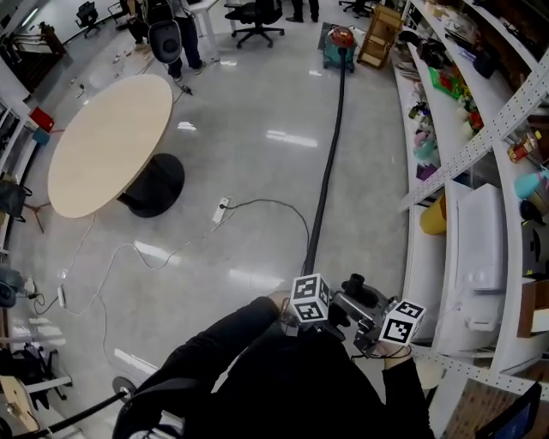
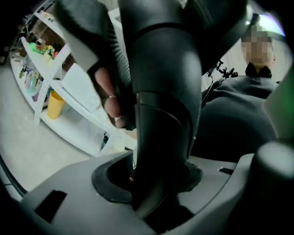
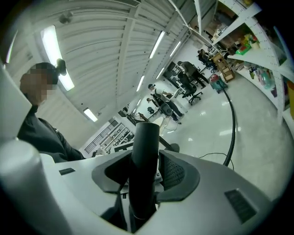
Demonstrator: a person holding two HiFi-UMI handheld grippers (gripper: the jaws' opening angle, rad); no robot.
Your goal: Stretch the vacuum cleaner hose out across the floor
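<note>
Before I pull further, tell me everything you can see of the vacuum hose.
The hose is black, slim and long, lying nearly straight on the glossy floor from the vacuum cleaner by the shelves to the person. Its near end, a smooth rigid tube, is clamped in the left hand-held gripper and the right hand-held gripper.

The floor (image 1: 249,163) is wide open in the middle. A round table (image 1: 107,141) blocks the left. Shelves (image 1: 467,154) block the right. A thin cable (image 1: 274,202) loops beside the hose (image 1: 329,159). Far off stand what look like chairs (image 1: 257,21).
</note>
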